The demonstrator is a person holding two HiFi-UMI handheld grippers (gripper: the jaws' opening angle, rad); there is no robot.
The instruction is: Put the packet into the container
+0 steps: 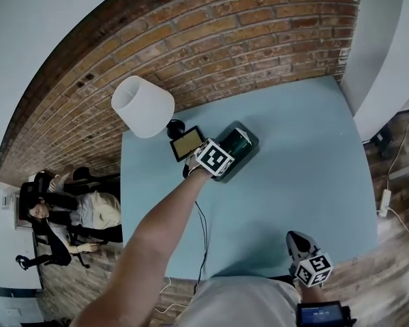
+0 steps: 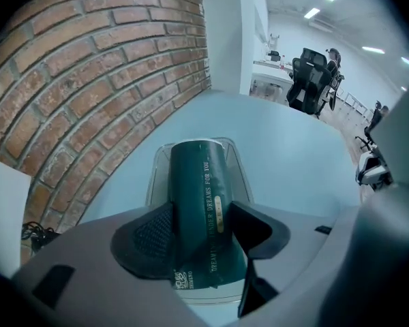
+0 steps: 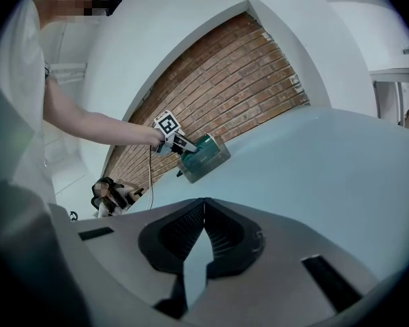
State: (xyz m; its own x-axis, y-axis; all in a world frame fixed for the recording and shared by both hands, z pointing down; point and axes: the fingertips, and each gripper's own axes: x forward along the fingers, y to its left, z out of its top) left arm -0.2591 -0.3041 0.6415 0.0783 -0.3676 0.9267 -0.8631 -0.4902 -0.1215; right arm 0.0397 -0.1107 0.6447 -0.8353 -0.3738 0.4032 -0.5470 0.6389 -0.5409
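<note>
A dark green packet (image 2: 194, 176) with gold print stands tilted inside a clear plastic container (image 2: 230, 154) on the pale blue table (image 1: 307, 155). My left gripper (image 2: 201, 210) is shut on the packet's lower part, one pad on each side. In the head view the left gripper (image 1: 221, 163) reaches over the container (image 1: 251, 140) near the brick wall. The right gripper view shows that container (image 3: 215, 157) far off across the table. My right gripper (image 3: 204, 206) is shut with nothing in it, and it hangs by the table's front edge (image 1: 298, 242).
A white lampshade (image 1: 143, 105) and a small dark screen (image 1: 186, 142) stand just left of the container. A black cable (image 1: 203, 230) runs to the front edge. The brick wall (image 1: 211, 39) borders the table's far side. A person sits at the left (image 1: 75, 213).
</note>
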